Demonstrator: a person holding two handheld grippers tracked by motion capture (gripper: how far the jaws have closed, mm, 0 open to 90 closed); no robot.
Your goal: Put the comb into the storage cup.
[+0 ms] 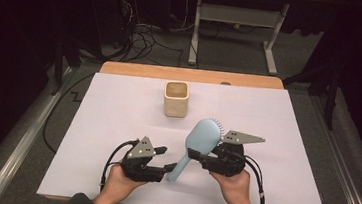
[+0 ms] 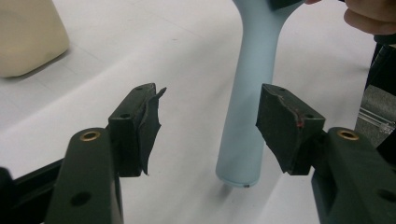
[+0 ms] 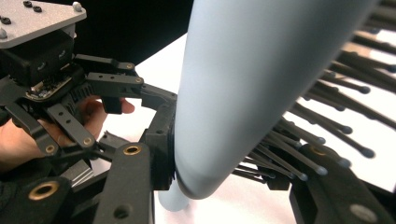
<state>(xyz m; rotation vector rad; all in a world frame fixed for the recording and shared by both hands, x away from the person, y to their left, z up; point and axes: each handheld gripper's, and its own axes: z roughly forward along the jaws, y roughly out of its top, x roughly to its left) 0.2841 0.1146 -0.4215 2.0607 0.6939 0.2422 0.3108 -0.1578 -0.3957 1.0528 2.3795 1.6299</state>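
A light blue hairbrush with dark bristles is tilted over the white table sheet, head up and handle end low. My right gripper is shut on it where the head narrows; in the right gripper view one pad presses the smooth back of the brush and the other jaw sits among the bristles. My left gripper is open at the handle's lower end. In the left gripper view the handle stands between the jaws, well clear of the left pad and close to the right pad.
A cream square cup stands upright at the back middle of the white sheet; in the left gripper view the cup is at the upper left. The wooden table edge lies behind it. Cables trail on the floor beyond.
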